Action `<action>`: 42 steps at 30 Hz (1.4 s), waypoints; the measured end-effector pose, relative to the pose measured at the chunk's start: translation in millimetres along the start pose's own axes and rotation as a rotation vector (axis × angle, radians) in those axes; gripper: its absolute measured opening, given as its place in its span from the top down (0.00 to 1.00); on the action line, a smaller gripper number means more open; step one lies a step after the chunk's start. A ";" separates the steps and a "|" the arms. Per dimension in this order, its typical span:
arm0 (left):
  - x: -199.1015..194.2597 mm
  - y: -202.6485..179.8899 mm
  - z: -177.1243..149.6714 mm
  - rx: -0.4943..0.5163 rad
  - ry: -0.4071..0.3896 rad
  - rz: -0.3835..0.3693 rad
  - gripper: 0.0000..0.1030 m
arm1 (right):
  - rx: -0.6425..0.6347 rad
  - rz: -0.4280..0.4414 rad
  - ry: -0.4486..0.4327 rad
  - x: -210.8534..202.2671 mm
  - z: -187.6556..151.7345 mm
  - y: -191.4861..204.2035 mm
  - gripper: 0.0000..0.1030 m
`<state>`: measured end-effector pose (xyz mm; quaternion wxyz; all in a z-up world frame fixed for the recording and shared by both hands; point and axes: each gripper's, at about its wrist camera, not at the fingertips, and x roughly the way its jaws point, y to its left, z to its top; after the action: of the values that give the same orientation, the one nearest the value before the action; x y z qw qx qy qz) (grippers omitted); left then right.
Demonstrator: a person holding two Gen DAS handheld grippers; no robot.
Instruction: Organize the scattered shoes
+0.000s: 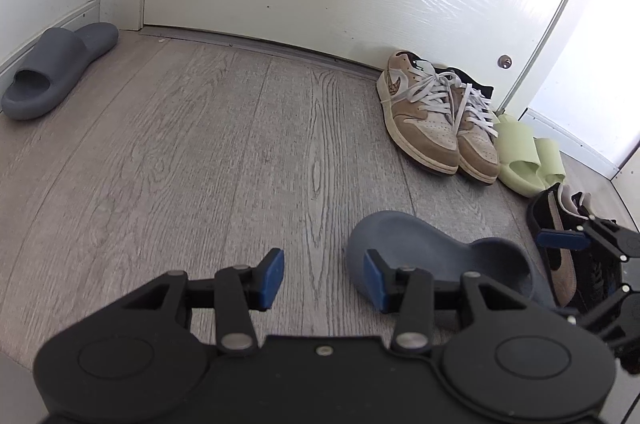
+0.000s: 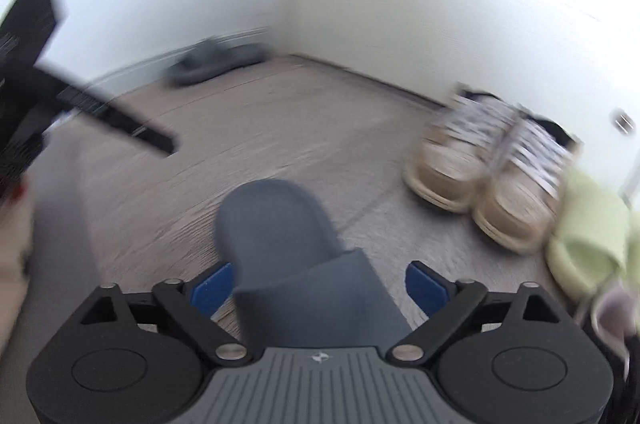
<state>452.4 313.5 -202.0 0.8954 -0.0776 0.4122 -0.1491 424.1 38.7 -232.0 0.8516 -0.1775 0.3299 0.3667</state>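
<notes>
While its mate is lying upper left by the wall, the right gripper is straddling a grey slide wide-open, not clamping, and the left gripper is hovering open and empty.

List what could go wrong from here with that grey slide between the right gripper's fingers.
1. The right gripper is open astride the dark grey foam slide; its pads sit wide of the strap, so closing may pinch poorly and slip.
2. The right wrist view is motion-blurred, so a hasty swing could knock the tan suede sneakers.
3. The open left gripper hovers close by and may collide.
</notes>
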 end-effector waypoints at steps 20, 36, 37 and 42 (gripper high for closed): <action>4.6 -0.1 0.9 -0.013 0.009 0.000 0.56 | 0.679 -0.584 0.040 34.5 -2.4 -1.8 0.07; -0.4 4.4 2.3 -0.032 -0.013 0.012 0.56 | 1.037 -0.826 0.032 15.0 -31.4 -40.5 0.06; -3.2 5.7 3.6 -0.032 -0.031 0.026 0.55 | 1.044 -0.815 0.015 11.6 -33.1 -39.2 0.06; -24.3 22.7 16.7 -0.053 -0.191 0.098 0.40 | 0.993 -0.807 -0.151 -9.9 -30.4 -21.0 0.06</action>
<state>454.8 343.2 -179.8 0.9345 -0.0950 0.3320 -0.0862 421.4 3.1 -245.7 0.9241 0.1539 0.3070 -0.1676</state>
